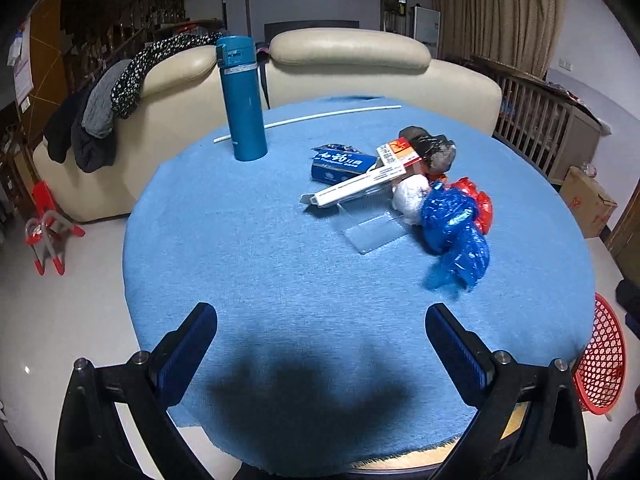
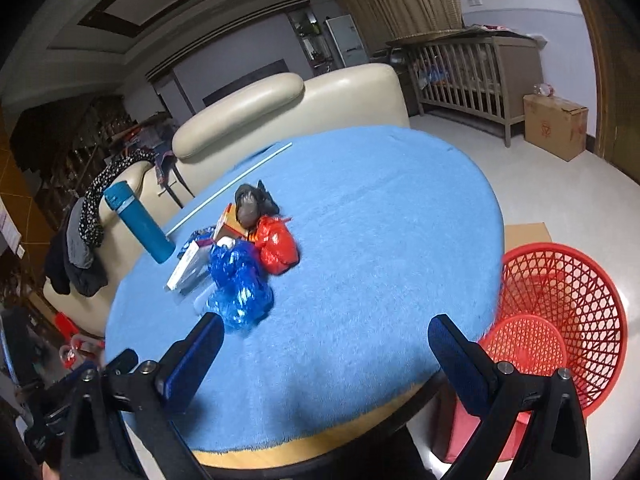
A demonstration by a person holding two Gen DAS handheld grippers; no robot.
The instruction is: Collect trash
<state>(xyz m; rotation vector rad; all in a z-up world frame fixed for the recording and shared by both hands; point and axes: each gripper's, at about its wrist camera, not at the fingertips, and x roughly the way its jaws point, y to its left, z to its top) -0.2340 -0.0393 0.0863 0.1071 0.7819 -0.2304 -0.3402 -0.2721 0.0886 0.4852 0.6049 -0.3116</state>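
- Clothes, dark and spotted (image 1: 100,112), hang over the arm of the cream leather sofa (image 1: 348,60) at far left, beyond the round surface with its blue fuzzy cloth (image 1: 260,248).
- Left claw (image 1: 320,344) hovers over the near edge of the cloth, its blue-padded fingers spread wide and holding nothing.
- Tall teal insulated bottle (image 1: 242,96) stands upright on the far left part of the cloth, with a thin white rod (image 1: 308,119) lying behind it.
- Trash sits heaped right of centre: a dark blue printed carton (image 1: 340,166), a long white cardboard box (image 1: 352,190) with a red-and-white label, a clear plastic tray (image 1: 370,234), a crumpled blue plastic bag (image 1: 456,232) nearest the claws, a red plastic bag (image 2: 276,248) touching it, and a grey-black wrapped lump (image 2: 250,204) at the back, possibly another bag.
- Right claw (image 2: 326,346) is spread wide too, empty, just beside the blue bag.
- Red plastic mesh basket (image 2: 560,320) stands on the floor at the right, below the surface edge.
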